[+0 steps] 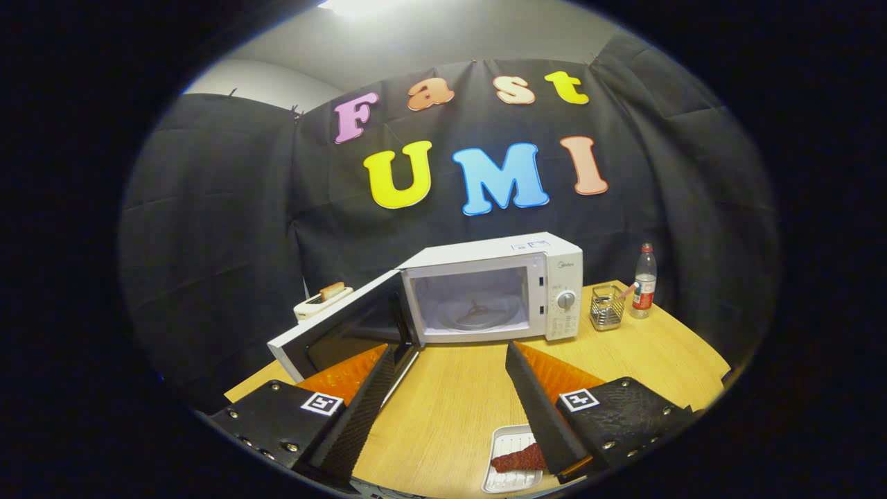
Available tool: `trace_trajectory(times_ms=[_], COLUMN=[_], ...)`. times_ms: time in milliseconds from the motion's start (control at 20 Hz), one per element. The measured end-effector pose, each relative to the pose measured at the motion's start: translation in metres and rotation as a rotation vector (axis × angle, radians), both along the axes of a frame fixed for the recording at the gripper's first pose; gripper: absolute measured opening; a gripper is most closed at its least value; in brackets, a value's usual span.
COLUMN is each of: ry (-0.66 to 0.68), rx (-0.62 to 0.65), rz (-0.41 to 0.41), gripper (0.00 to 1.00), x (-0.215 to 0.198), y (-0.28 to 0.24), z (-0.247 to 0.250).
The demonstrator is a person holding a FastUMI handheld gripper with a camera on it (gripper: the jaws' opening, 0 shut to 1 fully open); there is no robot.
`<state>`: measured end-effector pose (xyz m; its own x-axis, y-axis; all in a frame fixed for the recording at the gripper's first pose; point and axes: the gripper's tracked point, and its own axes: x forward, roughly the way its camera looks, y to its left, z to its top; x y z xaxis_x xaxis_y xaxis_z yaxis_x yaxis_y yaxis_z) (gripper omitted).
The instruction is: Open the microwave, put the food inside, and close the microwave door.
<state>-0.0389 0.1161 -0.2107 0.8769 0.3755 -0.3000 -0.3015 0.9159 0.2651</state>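
table: pale wood grain, smooth, faint sheen
microwave: glossy white casing; door at its 9 o'clock had dark shiny glass
tray: smooth white plastic
wire holder: bright metal
bottle: clear plastic

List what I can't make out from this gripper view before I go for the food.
- Tray of food: partly covered by one finger of the open hand-held gripper; its near end is cut off.
- Microwave door: lower corner hidden behind the other finger.
- Control panel markings: too small.
- Toaster: mostly hidden behind the door.
- Wire holder contents: too small.
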Motion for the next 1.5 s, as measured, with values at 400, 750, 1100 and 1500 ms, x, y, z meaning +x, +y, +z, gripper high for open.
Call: trace_trajectory(times_ms=[400, 750, 1100, 1500], ry=[0.175, 0.298, 0.416, 0.539], rx=[0.027, 0.022, 0.061, 0.204], rz=[-0.119, -0.172, -0.177, -0.205], gripper=[0.98, 0.97, 0.97, 0.63], x=[0.003, -0.012, -0.038, -0.054], y=[-0.065, -0.101, -0.104, -0.095], z=[-0.067, -0.115, -0.155, -0.182])
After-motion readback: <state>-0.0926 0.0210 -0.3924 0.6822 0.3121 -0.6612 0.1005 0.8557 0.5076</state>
